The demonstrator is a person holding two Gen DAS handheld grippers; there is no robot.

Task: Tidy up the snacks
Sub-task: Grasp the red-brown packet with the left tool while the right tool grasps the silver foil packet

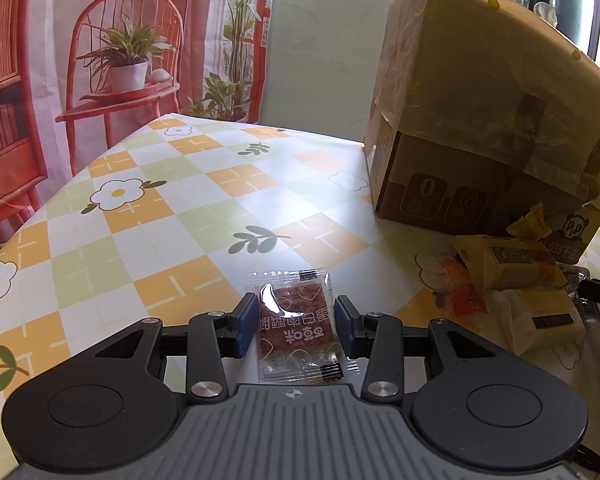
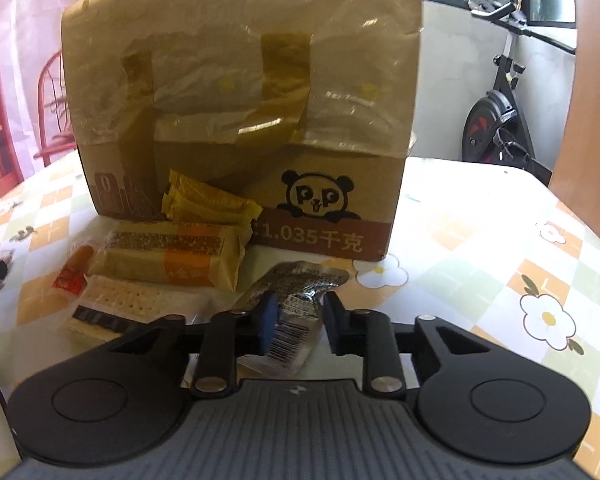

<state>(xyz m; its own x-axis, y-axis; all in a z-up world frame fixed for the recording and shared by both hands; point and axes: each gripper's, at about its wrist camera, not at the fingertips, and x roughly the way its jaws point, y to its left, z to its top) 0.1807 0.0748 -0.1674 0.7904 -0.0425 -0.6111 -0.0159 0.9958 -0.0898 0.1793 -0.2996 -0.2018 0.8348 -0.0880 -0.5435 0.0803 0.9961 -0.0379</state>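
Note:
A clear packet with a red dried-meat slice [image 1: 296, 320] lies flat on the checked tablecloth between the fingers of my open left gripper [image 1: 296, 324]; the pads stand beside it, apart from it. A pile of snacks lies against a cardboard box [image 2: 240, 120]: a long yellow cake pack [image 2: 168, 256], a cracker pack [image 2: 120, 300], yellow bars [image 2: 208, 200], a small orange sachet [image 2: 74, 272]. A silver foil packet [image 2: 296, 300] lies between the fingers of my open right gripper [image 2: 298, 320]; the left pad overlaps its edge.
The taped cardboard box [image 1: 480, 120] with a panda logo stands at the back of the table. The tablecloth [image 1: 160, 220] stretches left to a rounded table edge. An exercise bike [image 2: 496, 116] stands beyond the table's far right edge.

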